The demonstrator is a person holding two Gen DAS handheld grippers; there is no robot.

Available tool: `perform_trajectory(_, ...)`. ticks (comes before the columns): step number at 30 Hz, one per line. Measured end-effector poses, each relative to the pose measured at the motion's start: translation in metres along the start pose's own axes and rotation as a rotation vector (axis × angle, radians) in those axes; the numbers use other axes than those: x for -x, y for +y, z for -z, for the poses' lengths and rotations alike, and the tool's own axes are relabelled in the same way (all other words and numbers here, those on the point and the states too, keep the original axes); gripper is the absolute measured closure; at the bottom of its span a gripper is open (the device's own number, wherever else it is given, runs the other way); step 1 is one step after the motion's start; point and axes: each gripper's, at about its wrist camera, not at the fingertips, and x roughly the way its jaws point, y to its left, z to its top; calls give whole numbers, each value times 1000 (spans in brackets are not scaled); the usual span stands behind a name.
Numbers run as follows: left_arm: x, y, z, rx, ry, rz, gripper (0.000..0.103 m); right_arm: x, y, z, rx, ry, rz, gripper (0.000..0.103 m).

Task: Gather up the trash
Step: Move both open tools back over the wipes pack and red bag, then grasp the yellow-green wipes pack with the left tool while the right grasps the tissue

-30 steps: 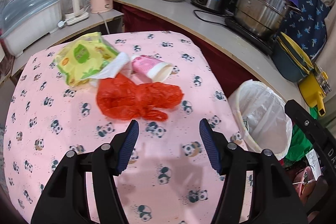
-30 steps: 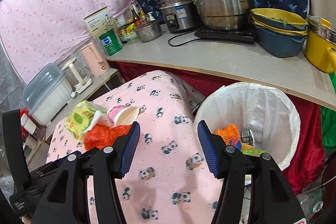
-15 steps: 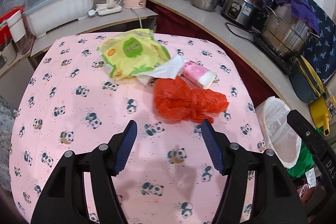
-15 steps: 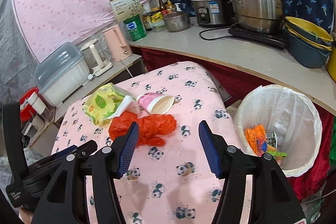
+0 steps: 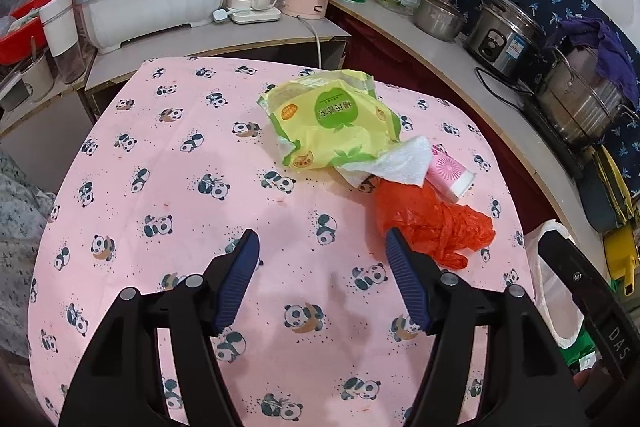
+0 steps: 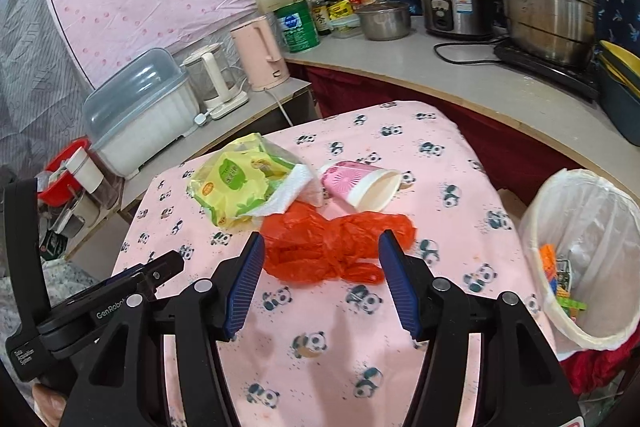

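Left gripper swung left, red bag now right

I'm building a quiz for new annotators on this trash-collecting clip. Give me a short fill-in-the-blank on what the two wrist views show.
1. The crumpled plastic bag in front of the right hand-held gripper is ____ in colour.
2. The pink paper cup lies on its ____.
3. The white-lined trash bin already holds some ____.
4. Both the left hand-held gripper and the right one have their jaws ____.

Missing words: red; side; trash; open
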Motion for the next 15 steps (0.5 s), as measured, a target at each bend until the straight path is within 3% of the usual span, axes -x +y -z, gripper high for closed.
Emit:
perform_trajectory(4, -12, 10, -17, -2, -22, -16, 30, -26, 10, -10, 2, 23, -17, 46)
perform_trajectory(15, -75, 32, -62, -11, -5, -47, 24, -111, 22, -32, -13, 100, -40, 46)
